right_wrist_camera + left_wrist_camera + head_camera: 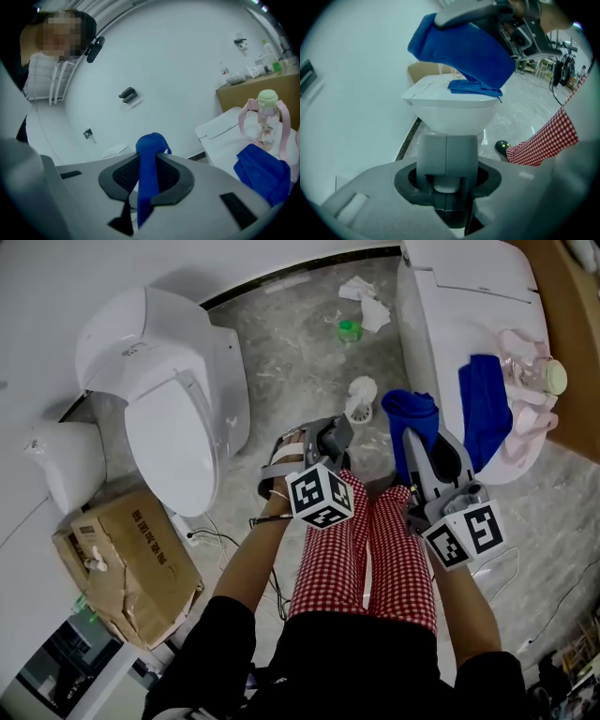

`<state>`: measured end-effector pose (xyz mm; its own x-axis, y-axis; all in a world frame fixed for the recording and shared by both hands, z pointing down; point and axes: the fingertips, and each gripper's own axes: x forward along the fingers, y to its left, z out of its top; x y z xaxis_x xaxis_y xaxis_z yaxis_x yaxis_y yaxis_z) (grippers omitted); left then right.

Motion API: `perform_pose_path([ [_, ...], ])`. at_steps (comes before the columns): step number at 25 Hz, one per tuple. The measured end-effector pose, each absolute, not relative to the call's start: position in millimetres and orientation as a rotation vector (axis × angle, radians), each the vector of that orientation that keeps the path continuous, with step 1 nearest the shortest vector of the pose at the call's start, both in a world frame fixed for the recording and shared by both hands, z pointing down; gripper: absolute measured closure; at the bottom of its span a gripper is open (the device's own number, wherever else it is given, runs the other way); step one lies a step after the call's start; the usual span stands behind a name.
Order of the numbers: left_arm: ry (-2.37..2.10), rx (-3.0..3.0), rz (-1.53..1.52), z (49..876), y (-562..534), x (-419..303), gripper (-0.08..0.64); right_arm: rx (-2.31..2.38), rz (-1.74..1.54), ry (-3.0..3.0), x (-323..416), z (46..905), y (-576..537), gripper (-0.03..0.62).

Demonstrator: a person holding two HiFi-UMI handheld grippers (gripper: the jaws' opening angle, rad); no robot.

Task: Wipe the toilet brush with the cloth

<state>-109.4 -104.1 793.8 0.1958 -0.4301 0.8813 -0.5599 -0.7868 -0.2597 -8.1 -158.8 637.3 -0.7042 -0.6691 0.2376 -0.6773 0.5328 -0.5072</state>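
On a grey marbled floor (281, 343), between two white toilets, the brush (361, 397) is shown from above. Its white head lies just past the tip of the left gripper (336, 435) and near the base of the right toilet (450, 296). In the left gripper view the jaws are seen clamped on a grey, seamed handle (447, 154). The handle fills the gap between the dark pads (408, 178).

The cloth (410, 409), deep blue, is held by the right gripper (422, 439). In the right gripper view a narrow fold of it (149, 164) is pinched between the mesh pads (124, 173), with a bunched end standing above them. From the head view the cloth is placed just right of the brush, with a gap between the two. In the left gripper view it (459, 49) hangs high in front of the right toilet (450, 115).

A second cloth (483, 409), also blue, is laid on the closed lid of the right toilet, beside a bottle (530, 371) in a pink holder. The left toilet (169, 418) is shown with its lid closed, and a torn carton (122, 568) lies near its front. Red-checked trousers (366, 549) are seen below both grippers.
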Motion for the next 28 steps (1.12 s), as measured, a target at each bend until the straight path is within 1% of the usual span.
perform_pose_path([
  [10,-1.068,2.380,1.581,755,-111,-103,0.399,1.207,0.894,-2.751,-7,629,-158,0.528],
  [28,-1.246,2.362,1.483,685,-122,-118,0.399,1.209,0.878,-2.802,-15,587,-159,0.528],
])
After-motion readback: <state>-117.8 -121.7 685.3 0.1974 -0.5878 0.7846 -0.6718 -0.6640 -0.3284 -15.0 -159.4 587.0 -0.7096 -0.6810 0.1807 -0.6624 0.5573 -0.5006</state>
